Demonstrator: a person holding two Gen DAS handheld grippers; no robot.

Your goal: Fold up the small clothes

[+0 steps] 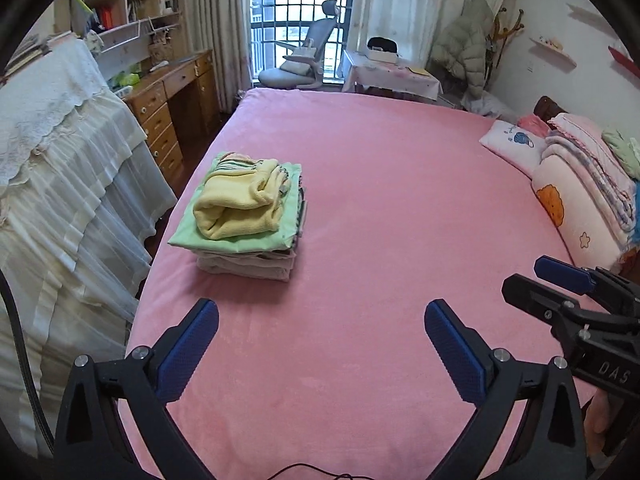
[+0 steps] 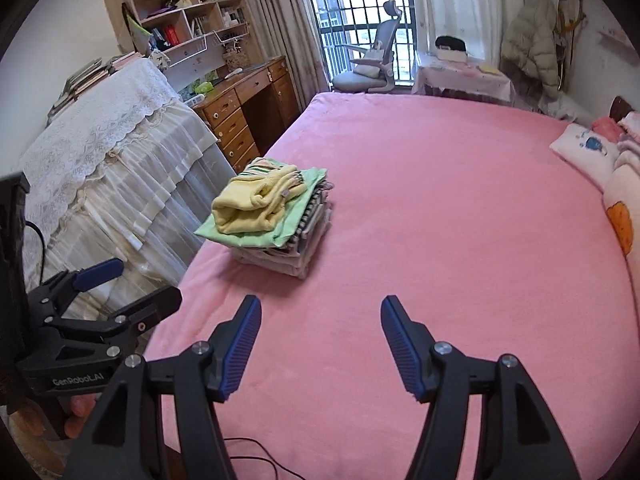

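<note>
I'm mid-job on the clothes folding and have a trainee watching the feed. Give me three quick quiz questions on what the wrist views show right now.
1. True or false: the left gripper holds a garment between its jaws.
2. Which item lies on top of the stack of folded clothes? A) a yellow garment B) a pink pillow C) a grey chair
3. Fill in: the stack sits on the ____ bedspread, near the bed's edge on the desk side.

Key: 1 false, both it and the right gripper are open and empty. 2 A, the yellow garment. 3 pink.
</note>
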